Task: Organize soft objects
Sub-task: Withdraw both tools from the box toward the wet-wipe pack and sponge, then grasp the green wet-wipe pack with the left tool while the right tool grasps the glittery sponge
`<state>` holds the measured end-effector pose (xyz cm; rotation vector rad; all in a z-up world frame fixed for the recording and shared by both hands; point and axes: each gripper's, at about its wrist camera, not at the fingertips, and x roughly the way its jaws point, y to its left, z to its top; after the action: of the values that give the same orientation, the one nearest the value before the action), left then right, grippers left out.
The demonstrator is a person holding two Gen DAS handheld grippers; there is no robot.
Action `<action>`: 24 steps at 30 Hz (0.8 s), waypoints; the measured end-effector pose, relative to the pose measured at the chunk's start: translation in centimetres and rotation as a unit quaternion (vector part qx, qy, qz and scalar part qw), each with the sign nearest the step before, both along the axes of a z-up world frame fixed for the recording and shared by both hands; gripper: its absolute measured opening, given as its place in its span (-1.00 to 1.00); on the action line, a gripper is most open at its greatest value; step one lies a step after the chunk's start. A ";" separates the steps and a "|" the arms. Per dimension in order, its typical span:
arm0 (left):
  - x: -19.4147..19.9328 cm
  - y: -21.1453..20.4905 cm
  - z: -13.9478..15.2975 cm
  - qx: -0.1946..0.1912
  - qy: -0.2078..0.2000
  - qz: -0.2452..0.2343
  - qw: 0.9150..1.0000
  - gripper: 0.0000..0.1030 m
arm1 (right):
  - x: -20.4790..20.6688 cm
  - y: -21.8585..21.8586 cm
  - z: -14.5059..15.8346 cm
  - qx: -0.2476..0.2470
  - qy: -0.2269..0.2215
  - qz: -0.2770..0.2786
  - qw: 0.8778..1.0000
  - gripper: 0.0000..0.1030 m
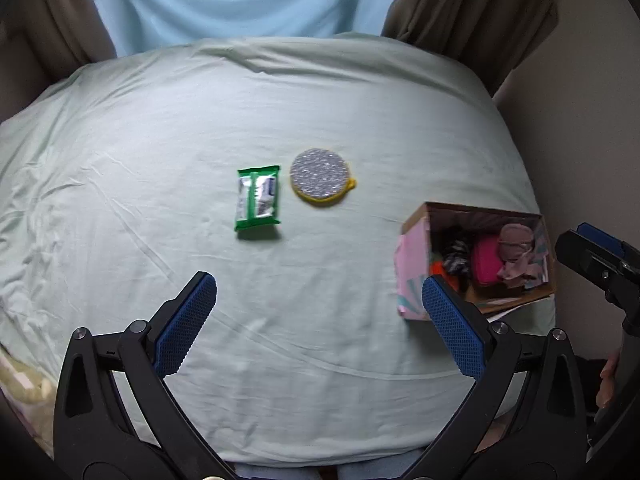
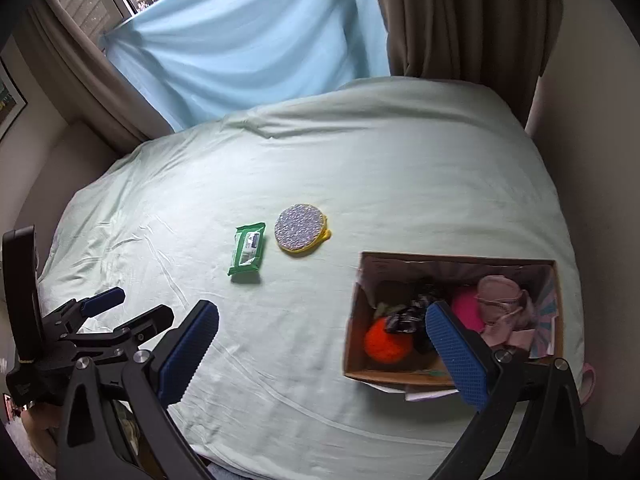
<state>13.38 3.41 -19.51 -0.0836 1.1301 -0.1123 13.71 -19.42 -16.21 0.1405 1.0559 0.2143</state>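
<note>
Left wrist view: the left claw [image 1: 319, 322] hangs wide and empty above the pale bed sheet [image 1: 120, 200]. Ahead of it, dead centre, lie 2 loose things, a green wipes pack [image 1: 257, 198] and a round silver scrub pad [image 1: 320, 178] just beside it, probably next to go. Off its right finger sits the cardboard box [image 1: 416, 256], already holding soft items. Right wrist view: the right claw [image 2: 322, 342], also wide and empty, hovers with its right finger over that box.
</note>
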 end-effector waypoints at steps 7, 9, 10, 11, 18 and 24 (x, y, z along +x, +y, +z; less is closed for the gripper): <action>4.0 6.6 -3.4 0.013 0.014 0.005 1.000 0.99 | 4.4 6.7 -2.6 -0.003 0.002 0.001 1.000 1.00; 5.5 8.3 -4.8 0.013 0.020 0.008 1.000 0.99 | 5.8 8.0 -3.4 -0.004 -0.002 -0.007 1.000 1.00; 6.3 8.8 -5.6 0.013 0.024 0.009 1.000 0.99 | 6.7 8.7 -3.8 -0.004 -0.003 -0.011 1.000 1.00; 7.3 9.5 -6.6 0.015 0.030 0.011 0.999 0.99 | 7.5 9.3 -4.3 -0.004 -0.004 -0.015 1.000 1.00; 12.2 11.2 -12.3 0.011 0.059 0.026 0.998 0.99 | 13.6 11.6 -7.9 -0.028 -0.003 -0.017 0.999 1.00; 15.5 11.1 -16.8 -0.001 0.072 0.036 0.997 0.99 | 18.3 12.3 -13.2 -0.045 0.027 0.007 0.999 1.00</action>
<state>28.93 14.53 -36.33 -0.1357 1.2699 -0.0438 31.96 -7.14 -29.41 0.0576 1.1192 0.1758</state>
